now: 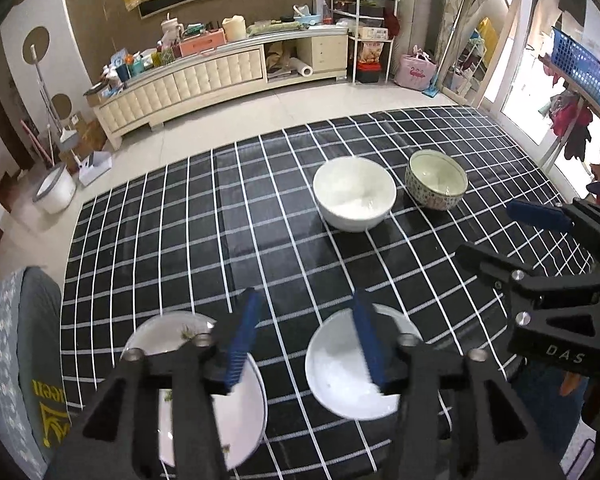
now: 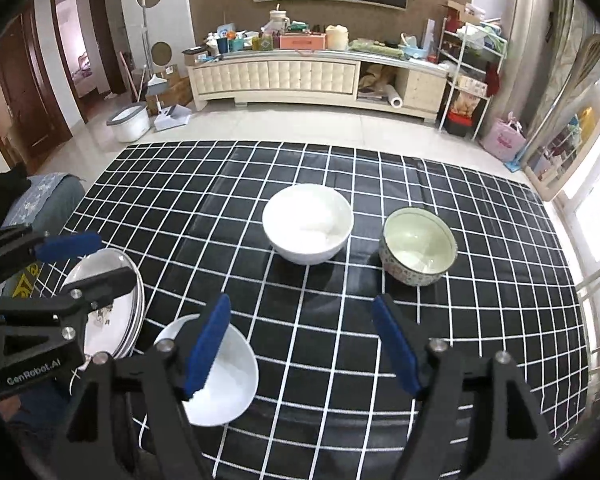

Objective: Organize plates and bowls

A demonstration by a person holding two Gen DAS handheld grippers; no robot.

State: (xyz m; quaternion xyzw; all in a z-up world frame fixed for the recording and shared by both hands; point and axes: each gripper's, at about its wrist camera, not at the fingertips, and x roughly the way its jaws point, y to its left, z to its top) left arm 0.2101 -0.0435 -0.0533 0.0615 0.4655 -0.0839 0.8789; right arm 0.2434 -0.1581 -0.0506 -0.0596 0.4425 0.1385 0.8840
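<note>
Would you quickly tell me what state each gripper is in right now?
Left gripper: open, holding nothing.
Right gripper: open, holding nothing.

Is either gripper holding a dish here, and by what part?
Nothing is held: left gripper and right gripper are both open, above the table.

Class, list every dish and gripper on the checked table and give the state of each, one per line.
Far white bowl: upright, empty.
Patterned bowl: upright, empty.
Near white bowl: upright, empty.
Plates: stacked, top one with a floral print.
Left gripper: jaws open, holding nothing.
Right gripper: jaws open, holding nothing.
</note>
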